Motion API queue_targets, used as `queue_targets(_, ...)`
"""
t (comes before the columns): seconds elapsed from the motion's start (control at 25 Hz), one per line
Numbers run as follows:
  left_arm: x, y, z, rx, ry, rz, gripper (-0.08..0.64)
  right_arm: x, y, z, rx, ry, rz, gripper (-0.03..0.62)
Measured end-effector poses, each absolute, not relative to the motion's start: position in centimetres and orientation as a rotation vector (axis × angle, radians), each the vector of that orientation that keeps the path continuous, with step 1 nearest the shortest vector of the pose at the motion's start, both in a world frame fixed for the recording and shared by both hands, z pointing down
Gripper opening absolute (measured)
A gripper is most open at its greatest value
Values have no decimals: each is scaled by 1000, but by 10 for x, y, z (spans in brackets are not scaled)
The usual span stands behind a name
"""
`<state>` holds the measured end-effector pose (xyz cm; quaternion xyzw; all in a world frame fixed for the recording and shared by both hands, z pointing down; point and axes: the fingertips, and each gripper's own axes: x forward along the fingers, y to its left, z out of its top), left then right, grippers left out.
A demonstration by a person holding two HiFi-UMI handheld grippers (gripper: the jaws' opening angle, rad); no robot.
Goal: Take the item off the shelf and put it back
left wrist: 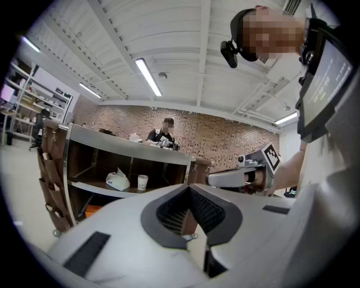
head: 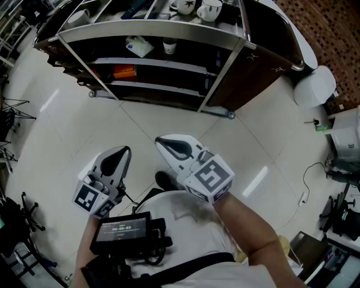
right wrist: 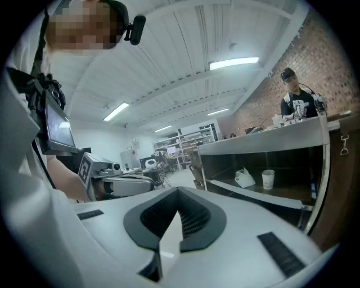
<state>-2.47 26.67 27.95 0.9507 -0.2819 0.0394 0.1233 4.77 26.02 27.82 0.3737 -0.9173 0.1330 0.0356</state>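
Note:
A dark shelf unit [head: 152, 32] with metal-edged boards stands ahead of me across a stretch of pale floor. On its middle board sit a paper cup [head: 169, 46] [left wrist: 143, 181] [right wrist: 268, 179] and a crumpled white packet [head: 139, 45] [left wrist: 117, 180] [right wrist: 244, 178] side by side. My left gripper [head: 124, 152] [left wrist: 189, 188] is held low near my body, shut and empty. My right gripper [head: 161, 141] [right wrist: 179, 190] is beside it, a little further forward, also shut with nothing in it. Both are well short of the shelf.
An orange box [head: 125, 71] lies on a lower board. White mugs [head: 209, 9] stand on the top. A person [left wrist: 163, 132] works behind the unit. A white bin [head: 315, 85] and floor cables [head: 306, 180] are at the right, tripod legs [head: 11, 112] at the left.

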Motion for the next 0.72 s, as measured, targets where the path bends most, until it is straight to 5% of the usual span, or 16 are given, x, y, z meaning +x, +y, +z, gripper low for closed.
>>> queue_targets(0.72, -84, 229, 292, 2770, -877, 119, 0, -3, 222, 282, 1118, -2812, 395, 11)
